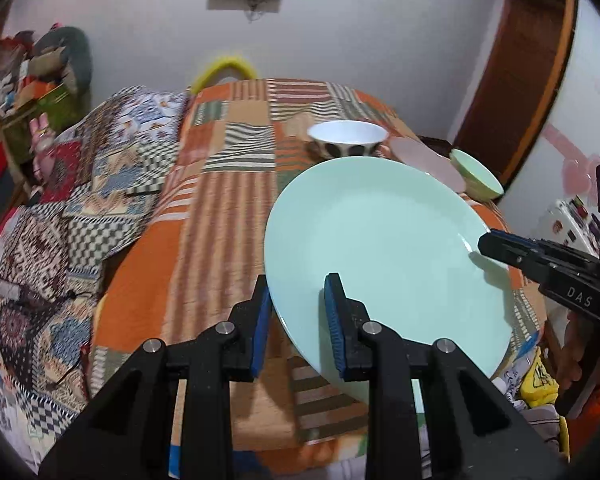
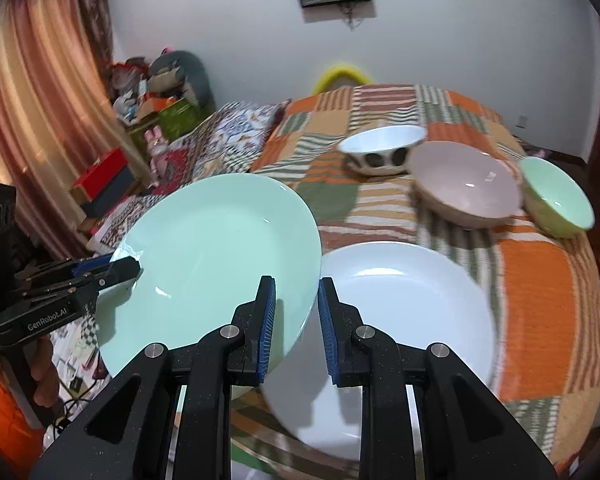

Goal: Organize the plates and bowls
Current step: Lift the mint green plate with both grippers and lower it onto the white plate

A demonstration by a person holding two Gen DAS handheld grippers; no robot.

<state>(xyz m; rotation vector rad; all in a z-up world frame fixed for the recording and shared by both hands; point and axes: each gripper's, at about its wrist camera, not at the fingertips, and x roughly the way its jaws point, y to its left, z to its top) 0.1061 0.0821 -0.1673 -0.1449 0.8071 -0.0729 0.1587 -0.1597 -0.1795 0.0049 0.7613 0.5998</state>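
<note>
A: Big bed (image 2: 540,280) with an orange striped patchwork cover. On it, a wide flat white plate (image 2: 400,300).

B: And up in the air, lifted clear of the bed and tipped to one side: a big round mint-green plate (image 1: 380,248). Partly over the white plate's left edge.

A: Held how?

B: By both claws. Left claw (image 1: 298,320) nearly closed, pinching the near rim of the green plate. Right claw (image 2: 296,320) squeezed almost shut on the opposite rim.

A: Further back on the bed?

B: Three bowls in a row. Widest, a pale pink round bowl (image 2: 466,188). Then a white bowl with dark spots on the outside (image 2: 380,152). Smallest, a light green bowl (image 2: 558,196), right by the bed's far edge.

A: Any danger?

B: Yes, probably. Smooth shiny plate, thin rim, small pads. Could slip out if tipped more. Could also twist or pop free if one claw pulls away from the other. Might clink hard on the white plate if set down too fast.

A: And the little green bowl?

B: Close to the edge, on soft cover. Could roll off with a bump.
</note>
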